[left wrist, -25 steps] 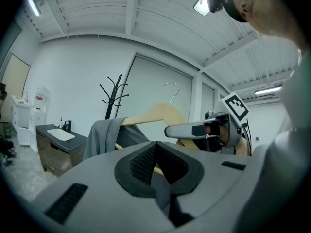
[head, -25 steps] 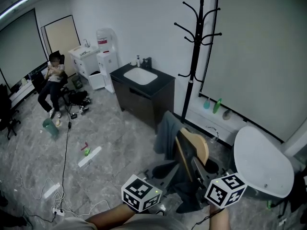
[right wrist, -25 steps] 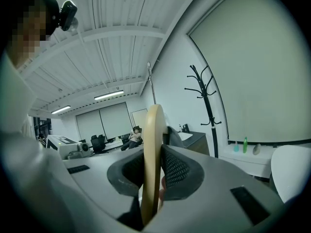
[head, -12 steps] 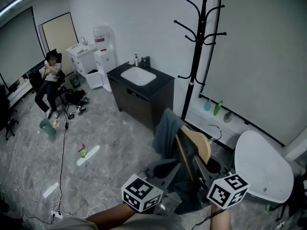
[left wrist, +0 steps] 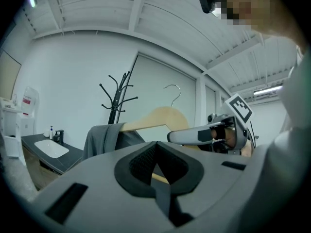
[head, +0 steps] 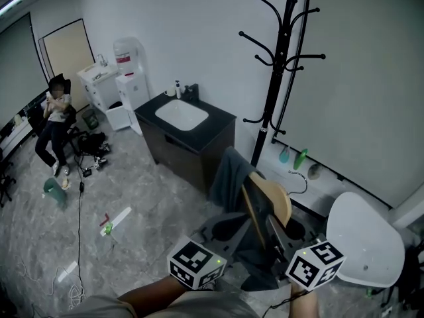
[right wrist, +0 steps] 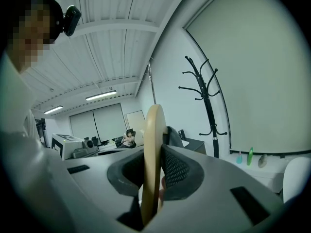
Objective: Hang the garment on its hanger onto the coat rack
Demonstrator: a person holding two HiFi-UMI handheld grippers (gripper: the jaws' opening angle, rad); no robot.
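**Item: hanger (head: 270, 201), wooden, with garment (head: 230, 177).** Held up in the air in front of the person, well short of the coat rack (head: 281, 65). The grey garment drapes over the hanger's far end. Wire hook (left wrist: 172, 92) points upward.

**Right tongs (right wrist: 154, 174):** pinching the hanger's near end, the wood edge-on between the two pads.

**Left tongs (left wrist: 154, 166):** pads pressed together, low and just beside the hanger. Dark cloth lies close against them; whether any is caught cannot be made out.

**Coat rack:** black, upright, beyond the hanger against the white wall.

**Cabinet (head: 199, 151):** dark, left of the rack. A white basin (head: 180, 114) is set into its surface, and a small bottle (head: 177, 89) stands at the back edge.

**Water dispenser (head: 130, 91):** white, with a jug (head: 124, 50) on top.

**Ledge (head: 324, 184):** low, along the wall, holding two green bottles (head: 300, 158).

**Person (head: 56, 114):** seated, far left.
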